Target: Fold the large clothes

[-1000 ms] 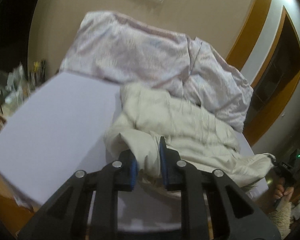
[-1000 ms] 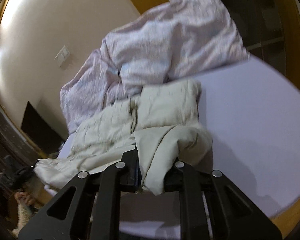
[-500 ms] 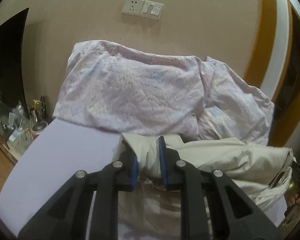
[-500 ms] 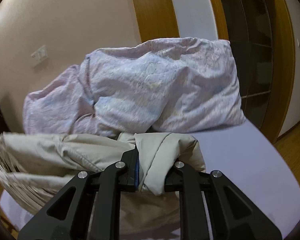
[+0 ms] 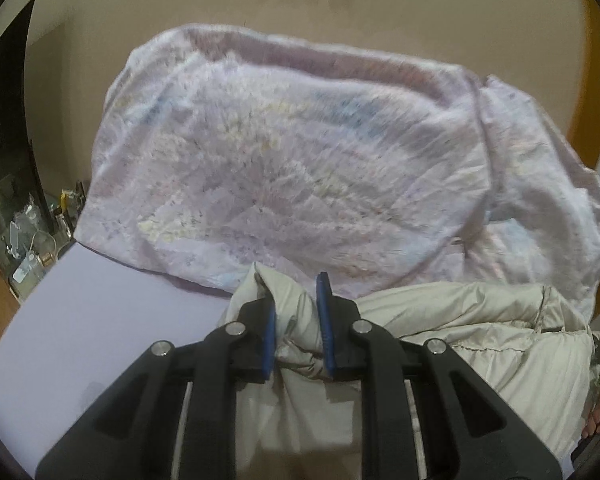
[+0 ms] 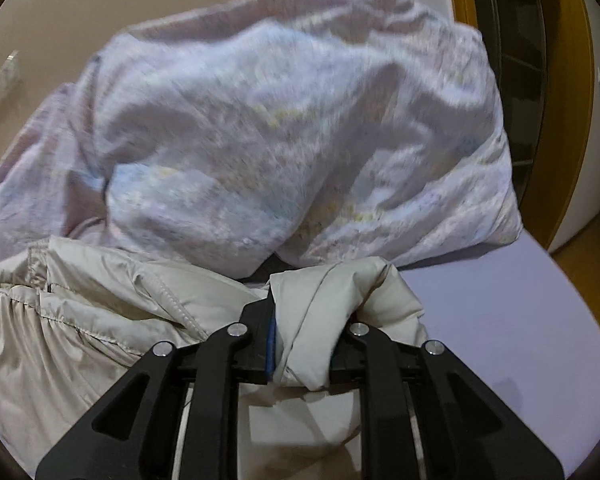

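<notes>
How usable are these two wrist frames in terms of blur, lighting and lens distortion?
Left wrist view: the floral quilt is smeared by motion blur, while the left gripper and beige jacket stay sharp. Right wrist view: the quilt is blurred too; the right gripper is crisp. Both: dim warm light, dark fisheye corners, curved walls.

The garment (image 5: 460, 320) is plain beige, without print. The quilt (image 5: 300, 160) behind it is pale lilac-pink with a faint speckled pattern in blue and yellow. The bed sheet (image 5: 100, 312) is uniform light lavender. Each claw is black; the left claw (image 5: 296, 312) and right claw (image 6: 300, 332) carry blue pads. The wall (image 5: 340, 12) is tan, the door frame (image 6: 572, 100) orange-brown wood.
</notes>
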Tool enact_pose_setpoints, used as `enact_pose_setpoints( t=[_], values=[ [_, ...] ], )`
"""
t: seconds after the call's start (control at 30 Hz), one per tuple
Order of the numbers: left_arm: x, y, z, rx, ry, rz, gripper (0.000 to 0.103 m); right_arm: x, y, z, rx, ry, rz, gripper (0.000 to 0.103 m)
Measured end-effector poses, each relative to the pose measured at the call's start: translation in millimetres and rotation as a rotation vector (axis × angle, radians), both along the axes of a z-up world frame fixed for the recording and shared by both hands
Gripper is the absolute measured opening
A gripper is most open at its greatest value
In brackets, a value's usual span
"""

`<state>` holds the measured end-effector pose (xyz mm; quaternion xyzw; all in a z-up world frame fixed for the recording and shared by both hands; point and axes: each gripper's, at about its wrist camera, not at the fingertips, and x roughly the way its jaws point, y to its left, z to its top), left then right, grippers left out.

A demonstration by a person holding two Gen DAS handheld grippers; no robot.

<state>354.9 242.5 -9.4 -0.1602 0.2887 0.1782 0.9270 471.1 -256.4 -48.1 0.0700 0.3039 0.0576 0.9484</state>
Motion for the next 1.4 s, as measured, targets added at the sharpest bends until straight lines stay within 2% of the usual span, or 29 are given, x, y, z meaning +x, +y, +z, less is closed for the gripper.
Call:
enact_pose_setpoints(
  t=[0.13, 0.2, 0.27, 0.33, 0.37, 0.4, 0.43, 0.53, 0.6, 0.67, 0.8, 0.9, 0.97, 1.03, 1.17, 1.27, 1.4],
  values=[
    [20.1, 8.1, -22.0, -0.026, 0.032, 0.033, 0.023, 21.4, 1.2, -18.0, 0.039, 0.054, -0.015, 0.023],
    [22.4, 11.6, -27.0, -0.045, 0.031, 0.045, 0.026, 28.6, -4.3, -23.6, 0.099, 0.089, -0.018, 0.026],
    [20.9, 14.7, -27.7, -0.053, 0.021, 0.054, 0.038, 31.0, -14.3, -24.7, 0.177, 0.11, -0.014, 0.03],
    [13.7, 14.2, -20.3, -0.024, -0.004, 0.074, 0.061, 29.6, -25.6, -21.8, 0.253, 0.126, -0.01, 0.039],
    [10.6, 13.1, -16.1, -0.011, -0.016, 0.077, 0.067, 27.7, -28.9, -19.8, 0.271, 0.124, -0.01, 0.042],
    [6.1, 12.0, -10.5, 0.005, -0.031, 0.078, 0.074, 23.7, -32.9, -15.8, 0.293, 0.115, -0.006, 0.049],
    [-0.2, 9.7, -3.6, 0.022, -0.046, 0.068, 0.077, 18.2, -35.8, -10.9, 0.305, 0.097, -0.001, 0.057],
    [-17.7, -1.3, 11.5, 0.053, -0.062, 0.027, 0.084, 2.5, -38.0, 3.2, 0.277, 0.035, 0.003, 0.069],
    [-29.0, -13.5, 17.3, 0.082, -0.067, -0.001, 0.087, -16.2, -32.6, 14.8, 0.232, -0.026, 0.02, 0.07],
    [-42.5, -31.7, 18.7, 0.124, -0.066, -0.044, 0.089, -28.1, -21.6, 19.2, 0.191, -0.039, 0.074, 0.07],
    [-54.2, -63.6, 10.3, 0.181, -0.05, -0.104, 0.092, -48.9, 16.4, 11.1, 0.019, -0.022, 0.197, 0.07],
    [-48.5, -83.2, -3.3, 0.24, -0.008, -0.127, 0.092, -52.2, 39.2, -1.3, -0.099, -0.018, 0.224, 0.069],
    [-38.4, -92.1, -16.0, 0.279, 0.031, -0.122, 0.092, -47.8, 45.7, -10.4, -0.134, 0.0, 0.227, 0.067],
    [-28.7, -95.4, -26.6, 0.302, 0.058, -0.108, 0.092, -38.2, 51.7, -20.3, -0.167, 0.026, 0.215, 0.065],
    [-5.1, -92.7, -42.0, 0.312, 0.103, -0.063, 0.092, -26.9, 53.8, -36.8, -0.167, 0.063, 0.18, 0.064],
    [11.6, -84.5, -45.7, 0.292, 0.13, -0.023, 0.092, -15.7, 57.2, -45.2, -0.165, 0.076, 0.157, 0.064],
    [31.4, -78.0, -49.3, 0.307, 0.154, 0.024, 0.093, -3.0, 58.9, -54.1, -0.155, 0.094, 0.122, 0.065]
  ],
)
